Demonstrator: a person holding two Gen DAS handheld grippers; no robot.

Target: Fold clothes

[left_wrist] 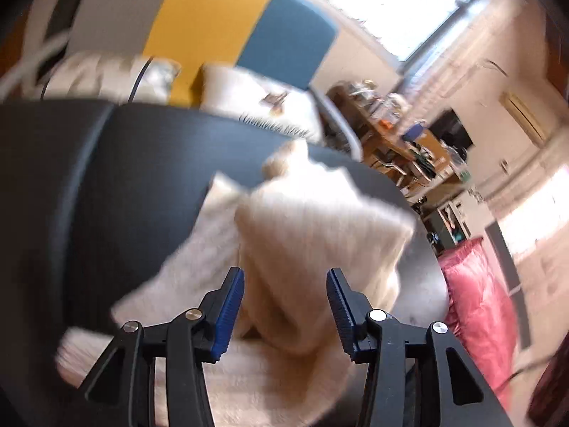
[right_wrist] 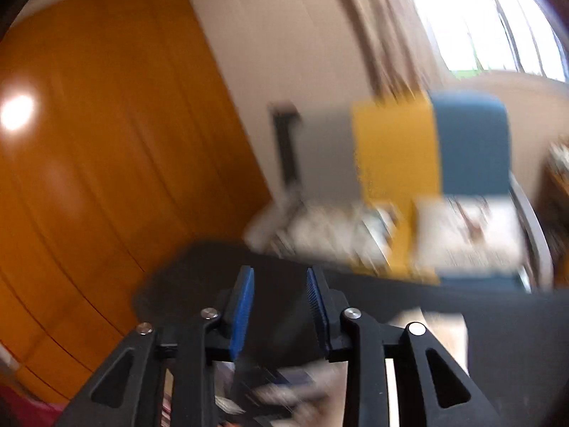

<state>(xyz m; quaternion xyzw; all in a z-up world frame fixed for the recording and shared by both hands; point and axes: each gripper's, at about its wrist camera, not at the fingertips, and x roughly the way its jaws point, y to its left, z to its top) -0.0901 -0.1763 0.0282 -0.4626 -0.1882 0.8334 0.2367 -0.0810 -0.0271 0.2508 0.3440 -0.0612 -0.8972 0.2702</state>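
A cream knitted sweater [left_wrist: 313, 220] lies crumpled on the black table [left_wrist: 124, 163], one part raised in a fold toward the table's far edge. My left gripper [left_wrist: 284, 272] hovers just over its near part, open, with the blue pads [left_wrist: 231, 306] apart and knit showing in the gap; neither pad presses on it. In the blurred right wrist view, my right gripper [right_wrist: 279, 269] is open above the black table [right_wrist: 498, 320] with nothing between its fingers. A pale blurred patch [right_wrist: 444, 323] at its lower right may be the sweater.
Behind the table stands a chair with a grey, yellow and blue back [left_wrist: 213, 17], with pale cloths [left_wrist: 249, 92] piled on its seat. A pink bag [left_wrist: 480, 295] sits right of the table and cluttered shelves [left_wrist: 402, 135] beyond. An orange wooden door [right_wrist: 89, 142] fills the left.
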